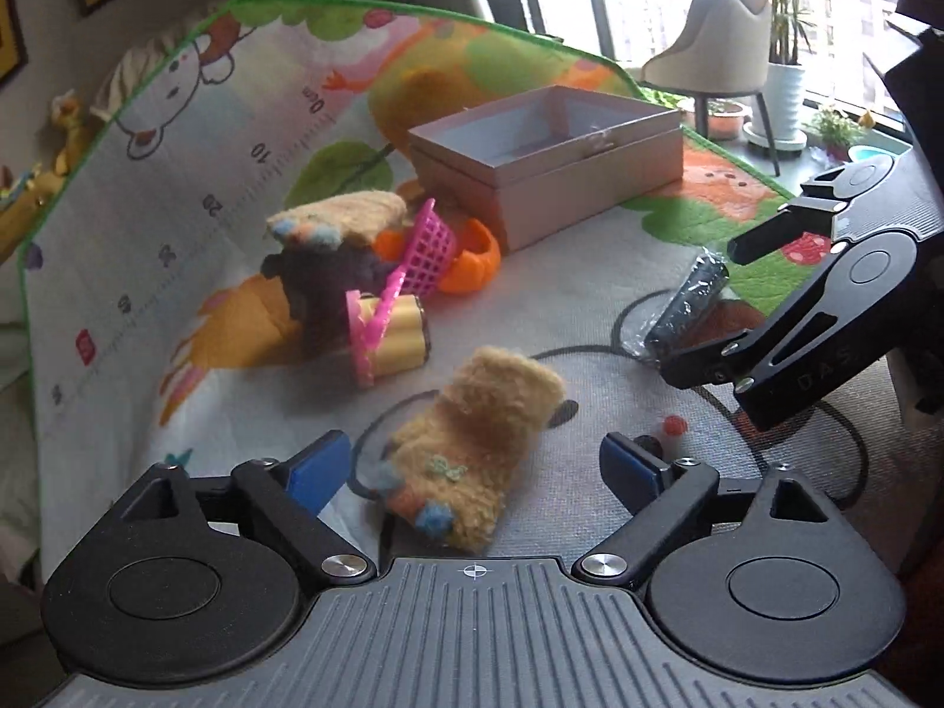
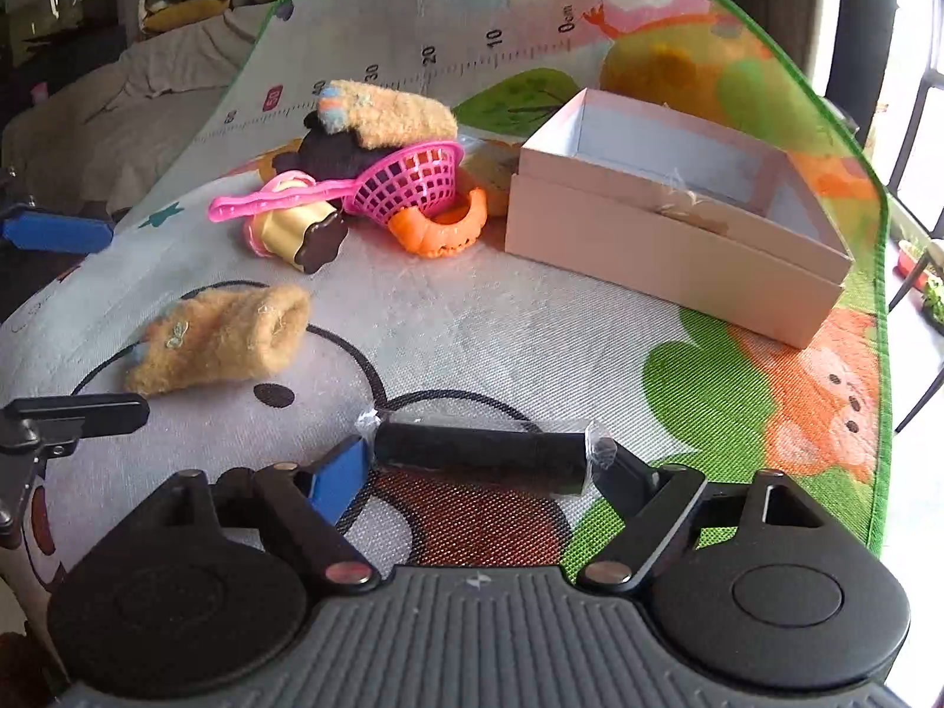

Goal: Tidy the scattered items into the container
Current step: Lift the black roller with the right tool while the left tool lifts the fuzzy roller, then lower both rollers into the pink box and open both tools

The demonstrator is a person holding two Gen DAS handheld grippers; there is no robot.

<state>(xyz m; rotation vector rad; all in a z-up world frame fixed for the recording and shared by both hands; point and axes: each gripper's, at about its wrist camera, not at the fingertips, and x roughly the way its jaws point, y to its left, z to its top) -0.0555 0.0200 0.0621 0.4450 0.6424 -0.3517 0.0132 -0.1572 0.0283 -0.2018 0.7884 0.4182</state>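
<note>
Straddling a fuzzy tan sock [image 1: 472, 442] at the bottom centre of the left wrist view, the left gripper [image 1: 472, 472] stands spread wide, its blue pads clear of the wool on both sides; the sock lies flat on the play mat [image 1: 177, 189], held by nothing. At the right edge of that view the right gripper [image 1: 714, 307] reaches in from the side, with a dark roll in clear wrap [image 1: 690, 307] lying between its black fingers.

From the right wrist view, the right gripper [image 2: 481, 466] brackets the same roll [image 2: 481, 454] at the bottom centre. The roll lies crosswise on the mat [image 2: 472, 318], its crinkled wrap ends right at the two fingertips; whether the pads press on it I cannot tell. The sock [image 2: 224, 336] lies at middle left, well apart from the roll.

Farther up, left of centre, sits a heap: a gold toy with a brown scalloped end [image 2: 295, 230], a pink plastic strainer [image 2: 413, 180] lying over it, an orange ring-shaped toy [image 2: 442, 230] touching the strainer's bowl, and a second tan sock [image 2: 389, 112] resting on a dark fuzzy piece [image 2: 330, 153].

At the upper right stands the container, an open pale pink box [image 2: 678, 248], just beside the orange toy; what shows of its inside is bare. The mat's green border [image 2: 826, 106] runs behind the box.
</note>
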